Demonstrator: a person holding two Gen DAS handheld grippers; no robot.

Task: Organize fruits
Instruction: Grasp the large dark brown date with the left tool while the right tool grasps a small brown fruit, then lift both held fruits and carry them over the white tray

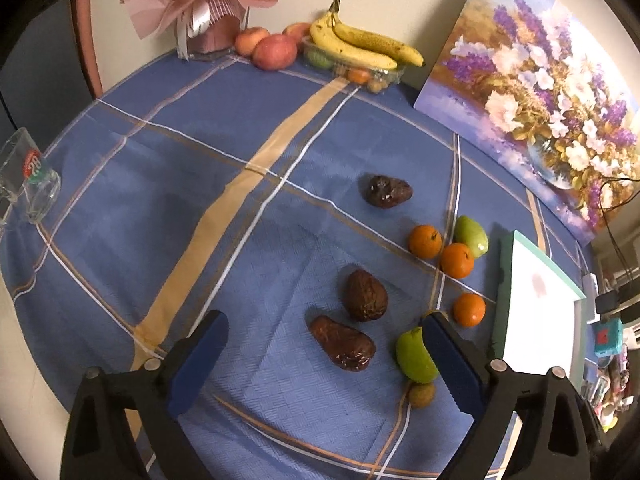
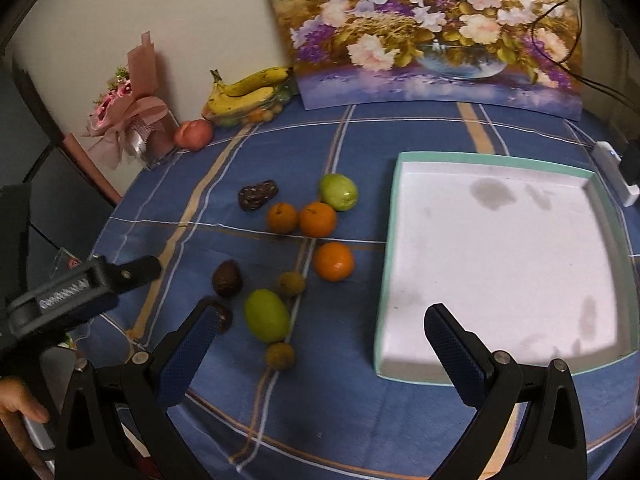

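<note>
We recorded the sort as unstarted: the white tray (image 2: 500, 264) with its mint-green rim sat bare on the right of the blue plaid tabletop (image 1: 160, 184), and every loose fruit lay on the cloth to the tray's left, none gathered. Left claw (image 1: 324, 348): fingers spread wide, holding nothing, hovering above the two nearer dark wrinkled fruits. Right claw (image 2: 320, 332): likewise spread and empty, poised between the fruit cluster and the tray's near corner. Loose stock, by kind: three oranges (image 2: 318, 219), two of them touching and one just apart nearer the tray; two green fruits, the far one (image 2: 338, 192) against the orange pair, the near one (image 2: 267, 315) by itself; three dark wrinkled fruits (image 1: 366, 295); two small brownish round fruits (image 2: 291, 283) flanking the near green one. We judged the near green fruit the likeliest first pick, being closest to both claws. Its long axis ran obliquely in the right wrist view, from upper left to lower right, its lower end nearer the tray; we could not tell which was the stem end. A grasp would call for the fingers to close across the short width, clear of the small round fruit just below it, then a carry rightward over the tray rim. Bananas (image 1: 360, 44) and apples (image 1: 274, 52) rested at the far wall, well apart.
</note>
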